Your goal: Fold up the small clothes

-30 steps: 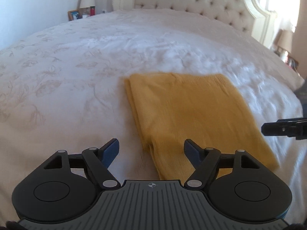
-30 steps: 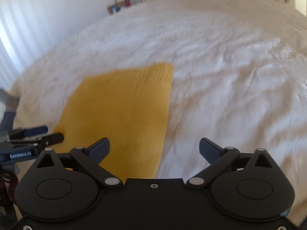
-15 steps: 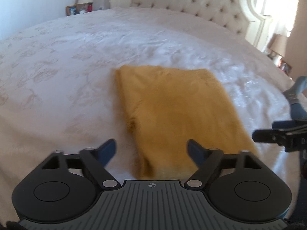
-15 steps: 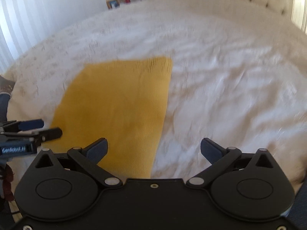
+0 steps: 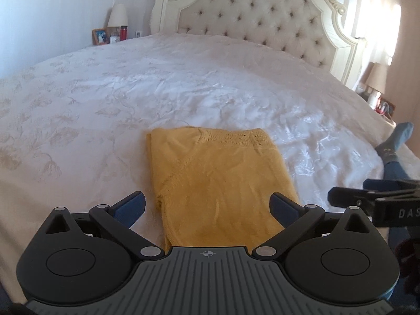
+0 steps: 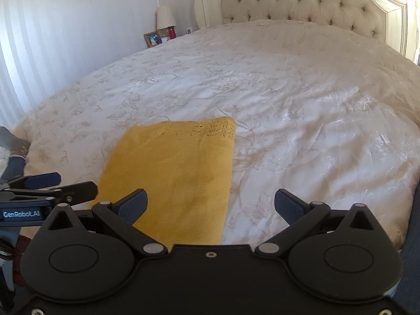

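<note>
Left wrist view shows your yellow knit garment [image 5: 220, 183] folded flat near the bed's [image 5: 105, 99] foot edge, left tongs [image 5: 207, 206] opening and right tongs [image 6: 211, 204] released, both empty, so little remains.

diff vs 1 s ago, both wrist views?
Both grippers have pulled back and up from the folded yellow garment. The left gripper is opening its jaws wider, nothing between them; the right gripper stays open and empty. The garment lies folded in the same spot on the bed.
</note>
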Tool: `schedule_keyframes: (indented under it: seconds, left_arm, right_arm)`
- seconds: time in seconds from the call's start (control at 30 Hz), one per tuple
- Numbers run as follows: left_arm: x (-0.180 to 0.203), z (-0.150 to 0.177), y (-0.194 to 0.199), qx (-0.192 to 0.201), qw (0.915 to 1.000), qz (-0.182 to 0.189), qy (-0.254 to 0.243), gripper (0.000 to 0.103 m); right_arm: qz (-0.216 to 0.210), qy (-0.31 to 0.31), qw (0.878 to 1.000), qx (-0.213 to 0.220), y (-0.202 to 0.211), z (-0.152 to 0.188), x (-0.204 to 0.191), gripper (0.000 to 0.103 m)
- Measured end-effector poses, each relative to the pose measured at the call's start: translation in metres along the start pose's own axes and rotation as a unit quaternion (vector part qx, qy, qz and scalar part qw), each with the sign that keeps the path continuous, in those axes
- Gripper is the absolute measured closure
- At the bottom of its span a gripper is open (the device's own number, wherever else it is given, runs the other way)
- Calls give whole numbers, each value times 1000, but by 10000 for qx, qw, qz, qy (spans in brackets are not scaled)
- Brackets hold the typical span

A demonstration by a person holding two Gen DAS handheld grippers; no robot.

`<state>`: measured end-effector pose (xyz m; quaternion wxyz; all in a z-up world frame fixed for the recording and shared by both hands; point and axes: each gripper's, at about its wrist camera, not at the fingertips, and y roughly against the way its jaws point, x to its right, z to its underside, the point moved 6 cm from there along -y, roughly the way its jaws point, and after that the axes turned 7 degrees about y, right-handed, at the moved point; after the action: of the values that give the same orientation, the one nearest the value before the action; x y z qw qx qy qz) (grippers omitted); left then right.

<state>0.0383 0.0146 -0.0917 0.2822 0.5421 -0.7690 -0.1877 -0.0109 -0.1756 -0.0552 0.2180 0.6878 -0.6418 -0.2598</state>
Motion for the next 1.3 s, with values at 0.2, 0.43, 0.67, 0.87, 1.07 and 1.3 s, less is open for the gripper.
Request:
schedule_keyframes:
  seconds: [0.2, 0.43, 0.67, 0.87, 1.07, 1.3]
  left_arm:
    - [5, 5, 7, -159, 9998, 73, 127, 0]
    - [13, 4, 19, -177, 9983, -547, -79, 1]
    - [20, -2, 25, -150, 9950, -987, -81, 1]
    - [21, -3, 23, -455, 9926, -1125, -21, 1]
    - [24, -3, 23, -514, 9884, -1426, -137, 1]
    - [23, 2, 19, -744, 9873, -1399, -92, 1]
  right_arm:
    - [-193, 76, 9997, -85, 8, 7, -12, 1]
    - [-314, 306, 9990, -37, 23, 12, -27, 1]
    - [300, 442, 9983, 243, 41, 2, -23, 1]
    - [924, 465, 9943, 254, 46, -3, -18, 1]
    - [613, 241, 9977, 179, 42, -6, -14, 1]
    - [438, -104, 9990, -56, 37, -2, -9, 1]
